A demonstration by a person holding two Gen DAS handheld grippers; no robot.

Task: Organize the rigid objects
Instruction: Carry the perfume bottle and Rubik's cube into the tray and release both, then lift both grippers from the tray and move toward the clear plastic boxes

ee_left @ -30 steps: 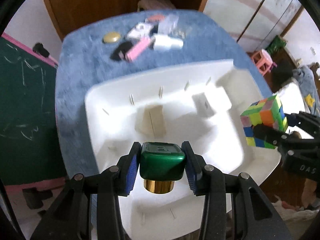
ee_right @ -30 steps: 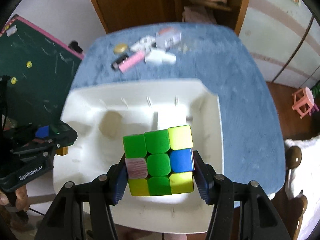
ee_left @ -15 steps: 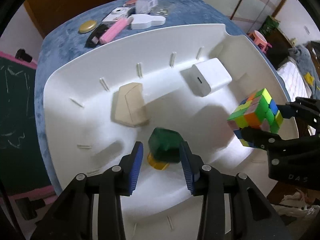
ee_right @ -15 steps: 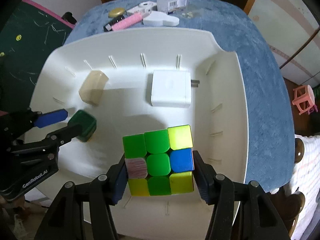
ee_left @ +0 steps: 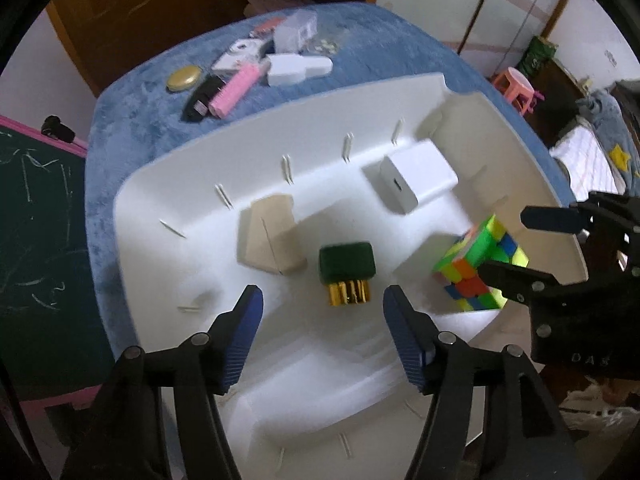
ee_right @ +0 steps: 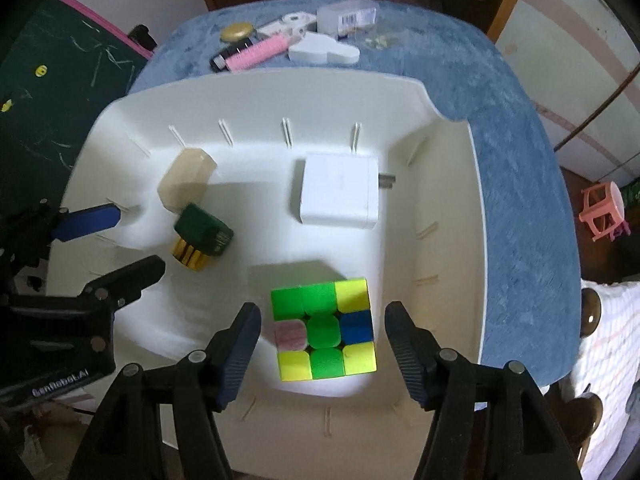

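Observation:
A white bin [ee_left: 132,240] [ee_right: 476,184] sits on the blue cloth. A green-capped gold bottle [ee_left: 347,269] [ee_right: 200,236] lies on its floor beside a beige block [ee_left: 270,236] [ee_right: 186,180]. My left gripper [ee_left: 323,310] [ee_right: 120,240] hovers just above the bottle, jaws opening, pads clear of it. A multicoloured puzzle cube [ee_right: 325,330] [ee_left: 478,266] rests on the bin floor at the near right. My right gripper [ee_right: 323,330] [ee_left: 510,244] straddles it, jaws opening, with a gap on each side. A white charger [ee_left: 416,178] [ee_right: 339,191] lies at the back.
Behind the bin lie a pink comb [ee_left: 238,88] [ee_right: 258,53], a black stick [ee_left: 202,98], a gold round lid [ee_left: 182,79] [ee_right: 237,32], a white case [ee_left: 298,68] [ee_right: 323,50] and a clear box [ee_right: 347,18]. A chalkboard [ee_left: 36,240] stands left, a pink stool [ee_right: 602,204] right.
Both grippers sank into the bin and let go. The green-capped bottle dropped from the left jaws and tipped onto its side; the cube now rests free between the widened right jaws.

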